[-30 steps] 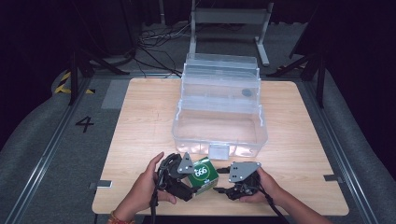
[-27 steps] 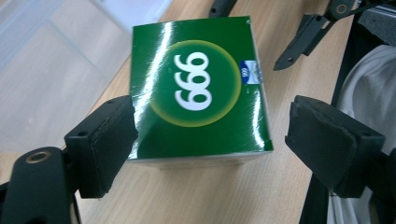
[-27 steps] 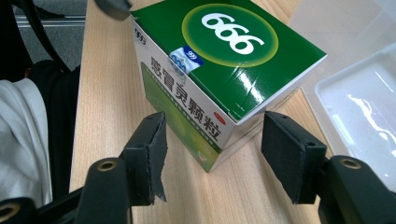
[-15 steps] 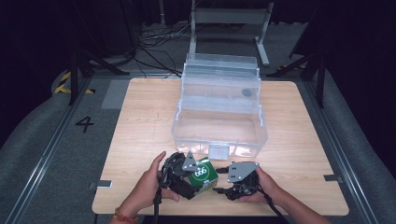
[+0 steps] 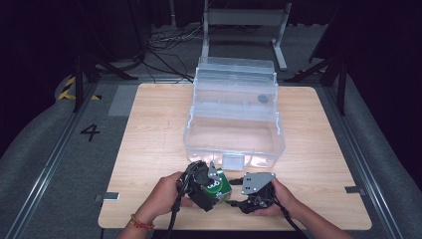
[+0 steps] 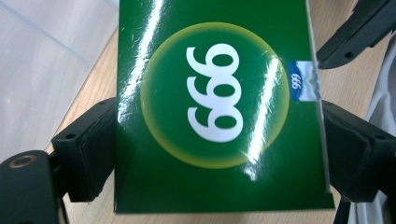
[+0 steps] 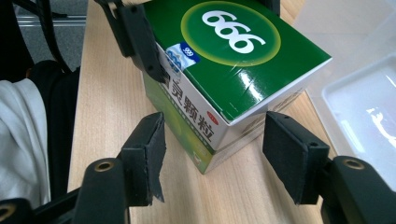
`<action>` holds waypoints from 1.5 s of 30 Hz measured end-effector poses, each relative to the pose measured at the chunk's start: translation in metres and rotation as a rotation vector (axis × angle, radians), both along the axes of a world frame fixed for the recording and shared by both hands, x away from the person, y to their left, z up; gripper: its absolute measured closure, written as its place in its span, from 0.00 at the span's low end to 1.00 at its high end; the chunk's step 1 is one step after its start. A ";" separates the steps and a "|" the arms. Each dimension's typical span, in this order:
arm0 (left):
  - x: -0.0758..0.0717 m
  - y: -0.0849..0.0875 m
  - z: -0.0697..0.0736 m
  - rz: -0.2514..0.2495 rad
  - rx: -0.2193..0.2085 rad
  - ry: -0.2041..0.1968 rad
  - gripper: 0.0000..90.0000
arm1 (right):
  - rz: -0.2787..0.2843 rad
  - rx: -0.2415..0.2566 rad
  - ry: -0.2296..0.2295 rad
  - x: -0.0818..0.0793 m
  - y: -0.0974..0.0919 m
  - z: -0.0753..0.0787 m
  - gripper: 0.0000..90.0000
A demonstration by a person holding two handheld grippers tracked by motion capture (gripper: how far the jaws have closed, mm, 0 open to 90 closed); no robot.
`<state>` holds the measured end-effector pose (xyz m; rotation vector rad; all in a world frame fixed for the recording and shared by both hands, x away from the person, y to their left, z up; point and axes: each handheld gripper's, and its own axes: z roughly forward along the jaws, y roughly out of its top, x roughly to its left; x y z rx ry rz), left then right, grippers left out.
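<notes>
The left gripper (image 5: 215, 185) clamps the glossy green cardboard box (image 6: 219, 107), fingers just easing wider; right gripper (image 7: 210, 154) hangs open beside it (handover, likely). Next: right must close.

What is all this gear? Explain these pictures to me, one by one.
No robot here: a person holds a two-jaw hand gripper in each hand. The high view looks down on a light wooden table with a clear plastic lidded storage box. The other two pictures come from cameras riding on the grippers. The left gripper has its black jaws on both sides of a glossy green cardboard carton printed 999; they have just been opening. The right gripper is open, its jaws flanking the carton's corner without touching.
</notes>
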<state>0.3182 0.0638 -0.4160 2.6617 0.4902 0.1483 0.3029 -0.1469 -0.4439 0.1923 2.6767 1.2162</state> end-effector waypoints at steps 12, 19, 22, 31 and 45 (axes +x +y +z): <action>0.009 -0.008 -0.001 -0.082 0.156 0.043 0.14 | 0.017 0.008 0.002 -0.002 0.005 -0.001 0.47; 0.007 -0.005 -0.002 -0.099 0.154 0.046 0.15 | 0.013 0.032 -0.035 -0.005 -0.007 0.012 0.48; 0.006 -0.003 -0.002 -0.105 0.156 0.044 0.15 | -0.067 0.073 -0.074 -0.001 -0.030 0.035 0.46; -0.005 0.013 -0.003 -0.119 0.143 0.037 0.15 | -0.362 0.155 -0.164 0.026 -0.098 0.078 0.40; -0.009 0.021 -0.006 -0.107 0.132 0.047 0.15 | -0.633 0.094 0.009 0.100 -0.156 0.051 0.38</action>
